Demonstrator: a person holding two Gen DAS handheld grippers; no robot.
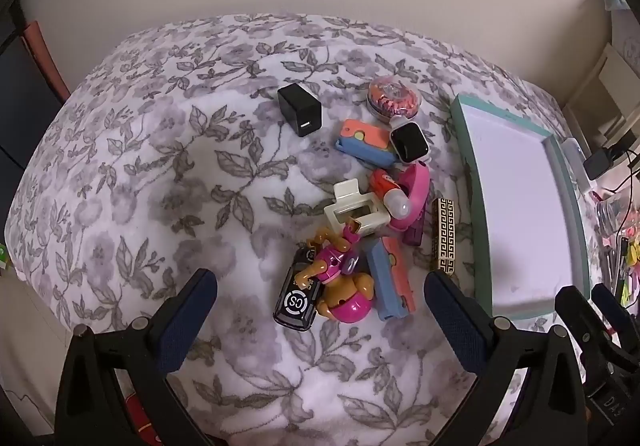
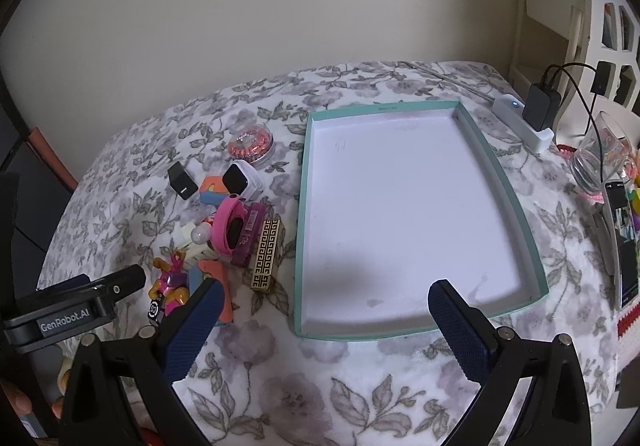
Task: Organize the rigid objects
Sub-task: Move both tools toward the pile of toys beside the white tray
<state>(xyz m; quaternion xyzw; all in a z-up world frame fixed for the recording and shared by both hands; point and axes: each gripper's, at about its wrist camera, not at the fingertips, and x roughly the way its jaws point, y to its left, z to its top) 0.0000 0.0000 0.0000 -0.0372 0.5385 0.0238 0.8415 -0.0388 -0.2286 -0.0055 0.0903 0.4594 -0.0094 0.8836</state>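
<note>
Blue-padded left gripper (image 1: 320, 298) agape above toy figure (image 1: 340, 282).

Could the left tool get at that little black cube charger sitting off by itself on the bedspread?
Probably yes. The left tool is open and holds nothing, and the black cube charger stands apart from the toy pile on the floral bedspread, nothing touching it. The tool would only have to pass to the left of the pile.

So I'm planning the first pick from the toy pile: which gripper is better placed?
Left. The left gripper hangs open right over the dog figure in the pile, while the right gripper hangs open over the empty tray.
</note>
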